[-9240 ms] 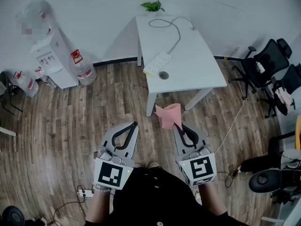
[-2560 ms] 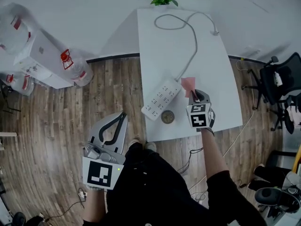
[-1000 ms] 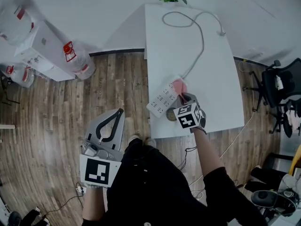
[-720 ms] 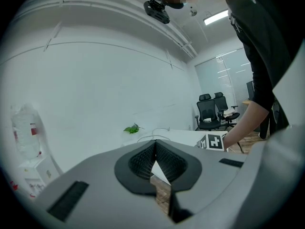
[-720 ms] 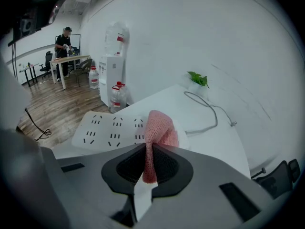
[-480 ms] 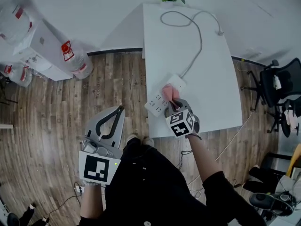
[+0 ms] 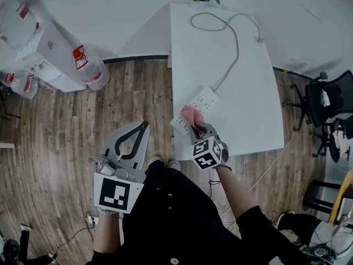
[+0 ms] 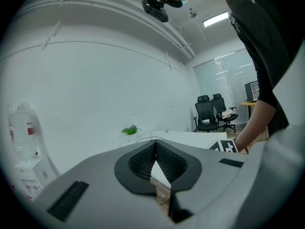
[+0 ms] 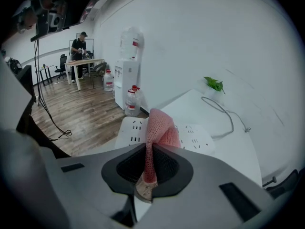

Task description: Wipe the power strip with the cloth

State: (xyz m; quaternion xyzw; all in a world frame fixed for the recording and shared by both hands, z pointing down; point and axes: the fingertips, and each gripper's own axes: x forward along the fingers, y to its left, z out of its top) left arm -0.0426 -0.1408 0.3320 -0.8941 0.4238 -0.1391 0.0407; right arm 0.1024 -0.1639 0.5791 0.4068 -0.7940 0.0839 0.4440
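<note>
Head view: the right tongs (image 7: 194,128) have the pink cloth (image 7: 188,115) on the near end of the power strip (image 7: 204,99), just ahead of them on the white tabletop (image 7: 248,93), with the left tongs (image 7: 144,125) off to their left over the wood floor (image 7: 66,137). Left gripper view: those tongs are pressed together at the tips. Right gripper view: the tongs are pinching the cloth, which folds forward onto the strip.
</note>
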